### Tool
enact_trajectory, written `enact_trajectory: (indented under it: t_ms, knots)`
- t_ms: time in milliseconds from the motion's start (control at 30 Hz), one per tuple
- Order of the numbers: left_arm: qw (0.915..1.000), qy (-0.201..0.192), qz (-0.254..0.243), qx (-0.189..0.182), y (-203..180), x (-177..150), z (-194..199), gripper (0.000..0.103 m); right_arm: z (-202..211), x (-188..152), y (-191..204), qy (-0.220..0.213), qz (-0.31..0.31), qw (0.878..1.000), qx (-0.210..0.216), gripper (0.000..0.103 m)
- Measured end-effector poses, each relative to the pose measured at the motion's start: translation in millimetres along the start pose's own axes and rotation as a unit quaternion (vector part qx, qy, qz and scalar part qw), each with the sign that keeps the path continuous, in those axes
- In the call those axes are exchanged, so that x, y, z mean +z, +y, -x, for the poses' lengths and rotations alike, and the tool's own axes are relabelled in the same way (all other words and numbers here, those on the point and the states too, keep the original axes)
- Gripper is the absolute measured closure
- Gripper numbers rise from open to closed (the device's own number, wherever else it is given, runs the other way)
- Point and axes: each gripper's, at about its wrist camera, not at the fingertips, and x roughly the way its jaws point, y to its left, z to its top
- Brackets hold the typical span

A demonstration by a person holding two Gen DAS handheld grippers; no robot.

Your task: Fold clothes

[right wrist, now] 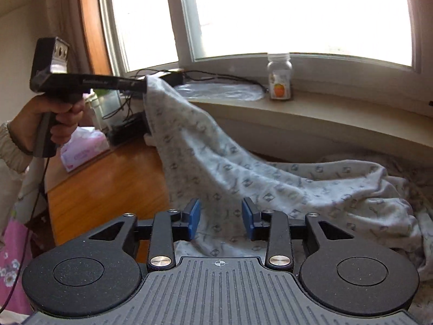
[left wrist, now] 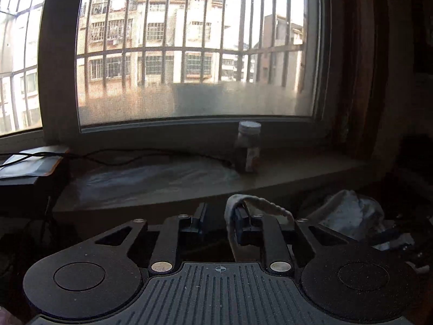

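A pale grey garment [right wrist: 243, 173] with a small printed pattern lies bunched on the bed and rises to the left in a taut sheet. Its top corner hangs from the tip of my left gripper [right wrist: 140, 85], which a hand [right wrist: 54, 119] holds up. In the left wrist view the left gripper [left wrist: 222, 219] has its jaws apart, and the garment's hem [left wrist: 259, 203] is looped over the right finger only. My right gripper [right wrist: 221, 216] is open low over the cloth, its blue pads [right wrist: 195, 216] clear of the fabric seen beyond them.
A window sill [right wrist: 338, 116] runs across behind, with a clear jar [right wrist: 280, 81], a plastic sheet [right wrist: 219, 90] and cables on it. A wooden bedside top [right wrist: 108, 178] at left carries a tissue pack [right wrist: 84, 149] and dark boxes [left wrist: 27, 173].
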Motion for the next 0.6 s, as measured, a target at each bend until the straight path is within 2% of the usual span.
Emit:
enact_trajectory:
  t_ms: [67, 133, 167, 200, 333, 467, 600]
  knots:
    - [1.0000, 0.001, -0.008, 0.001, -6.8, 0.1, -2.5, 0.065, 16.6, -2.2, -18.1, -0.008, -0.009, 1.000, -0.019, 0.062]
    - [0.9999, 0.000, -0.015, 0.005, -11.6, 4.6, 0.7, 0.053, 34.5, -5.8, -37.4, -0.012, -0.020, 0.999, -0.046, 0.061]
    - [0.9998, -0.003, -0.018, 0.005, -14.3, 8.2, 2.4, 0.044, 40.0, -10.7, -48.5, -0.013, -0.027, 0.998, -0.062, 0.061]
    - [0.9998, -0.006, -0.020, 0.003, -17.3, 11.3, 3.1, 0.042, 45.5, -15.6, -59.6, -0.014, -0.033, 0.996, -0.077, 0.061]
    - [0.9992, -0.011, -0.031, -0.024, -35.9, 15.4, 5.1, 0.039, 64.5, -38.1, -97.8, -0.006, -0.049, 0.989, -0.137, 0.060]
    - [0.9972, 0.001, -0.041, -0.062, -66.1, 8.3, -25.8, 0.037, 75.6, -57.4, -127.1, -0.007, -0.078, 0.983, -0.167, 0.060]
    - [0.9943, 0.014, -0.042, -0.097, -98.9, -3.5, -66.0, 0.036, 80.8, -70.5, -136.7, 0.001, -0.089, 0.979, -0.182, 0.060]
